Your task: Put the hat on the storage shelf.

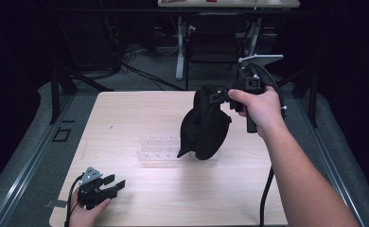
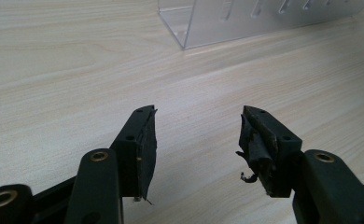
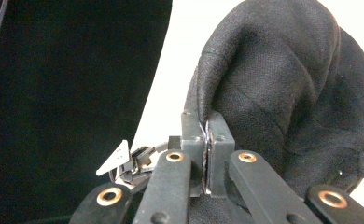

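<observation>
A black cloth [image 1: 204, 125] hangs above the middle of the table, over a clear plastic rack [image 1: 161, 152]. My right gripper [image 1: 223, 96] is shut on the cloth's upper edge and holds it up from the right. In the right gripper view the jaws [image 3: 206, 128] pinch a fold of the black cloth [image 3: 283, 88]. My left gripper [image 1: 111, 184] rests near the table's front left corner, open and holding nothing. In the left gripper view its fingers [image 2: 196, 135] stand apart over bare wood, with the clear rack [image 2: 245, 18] farther off.
The light wooden table [image 1: 126, 118] has dark floor on all sides. A metal rail [image 1: 26, 165] runs along its left. A desk frame and cables [image 1: 182, 47] stand beyond the far edge.
</observation>
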